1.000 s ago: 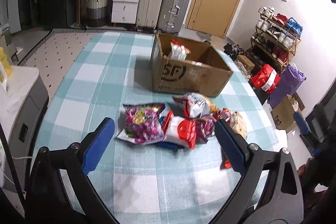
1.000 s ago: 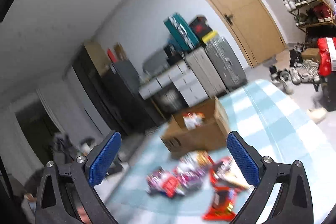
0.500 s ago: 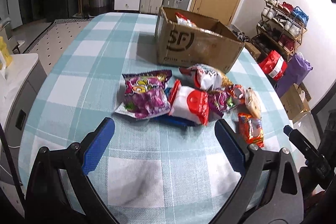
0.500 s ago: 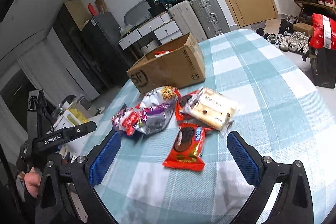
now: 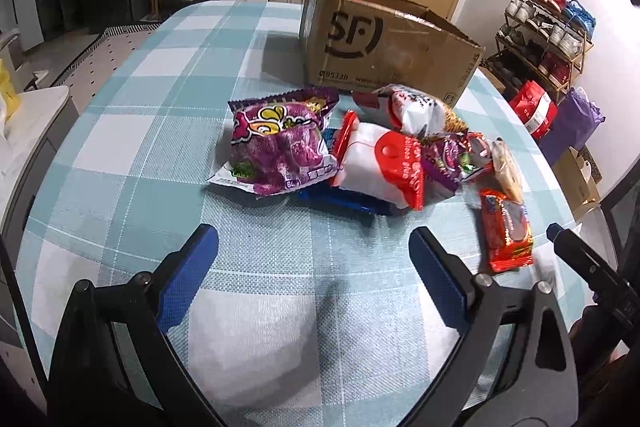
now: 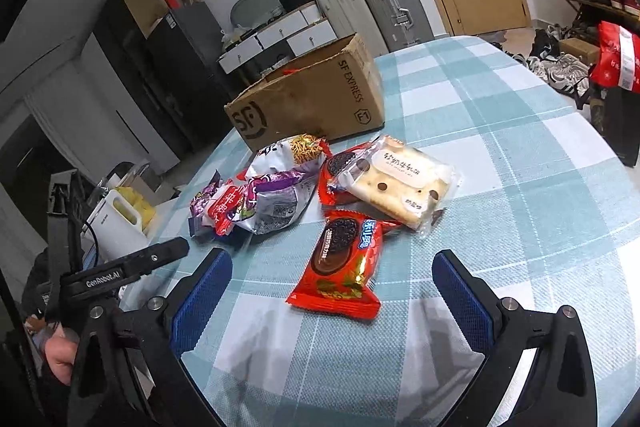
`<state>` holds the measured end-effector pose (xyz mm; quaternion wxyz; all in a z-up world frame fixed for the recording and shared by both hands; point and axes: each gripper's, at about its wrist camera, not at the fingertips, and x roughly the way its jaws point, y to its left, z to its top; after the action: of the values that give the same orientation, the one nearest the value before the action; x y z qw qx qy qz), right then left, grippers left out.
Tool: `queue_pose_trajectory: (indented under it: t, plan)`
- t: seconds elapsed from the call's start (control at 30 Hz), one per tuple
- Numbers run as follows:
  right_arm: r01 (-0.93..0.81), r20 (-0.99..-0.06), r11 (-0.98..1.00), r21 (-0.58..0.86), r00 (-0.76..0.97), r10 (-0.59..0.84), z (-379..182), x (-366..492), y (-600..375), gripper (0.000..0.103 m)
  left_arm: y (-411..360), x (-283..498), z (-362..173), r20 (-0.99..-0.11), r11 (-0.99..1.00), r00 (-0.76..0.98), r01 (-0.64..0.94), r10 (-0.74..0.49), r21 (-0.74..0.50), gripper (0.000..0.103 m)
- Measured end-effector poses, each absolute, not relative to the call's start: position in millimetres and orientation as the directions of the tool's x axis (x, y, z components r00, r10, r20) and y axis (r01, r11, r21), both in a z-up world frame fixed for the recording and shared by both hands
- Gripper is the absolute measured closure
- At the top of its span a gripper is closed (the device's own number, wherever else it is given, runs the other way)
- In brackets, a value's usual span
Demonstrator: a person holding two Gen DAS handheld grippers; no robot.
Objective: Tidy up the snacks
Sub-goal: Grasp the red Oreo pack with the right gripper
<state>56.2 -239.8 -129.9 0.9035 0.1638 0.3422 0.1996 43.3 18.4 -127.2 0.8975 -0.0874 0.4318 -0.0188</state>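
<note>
My right gripper (image 6: 332,291) hung wide open just short of the red crinkly cookie packet (image 6: 340,267) lying flat on the checked tablecloth (image 6: 520,187); my left gripper (image 5: 314,263) gaped empty. A good grasp probably meant lowering squarely across the packet's narrow width.

Cardboard box (image 5: 384,43) on table (image 5: 160,131), rear | snack packets (image 5: 280,143) heaped before it | cookie packet (image 6: 340,263) nearest, apart

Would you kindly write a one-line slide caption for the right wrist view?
Open right tool poised over a red cookie packet, with more snacks and a cardboard box beyond on the checked tablecloth.
</note>
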Motion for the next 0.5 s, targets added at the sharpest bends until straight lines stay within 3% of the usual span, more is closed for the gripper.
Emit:
queue_pose_trajectory:
  t: [0.37, 0.5]
  plan:
    - [-0.212, -0.669, 0.899, 0.383, 0.608, 0.428, -145, 91, -226, 0.001, 26, 55, -139, -0.785, 0.982, 0.608, -0.045, -0.12, -0.186, 0.008]
    - [-0.197, -0.668, 0.899, 0.391, 0.611, 0.424, -146, 98, -225, 0.001, 28, 57, -142, -0.788, 0.98, 0.602, -0.044, -0.128, -0.193, 0.008]
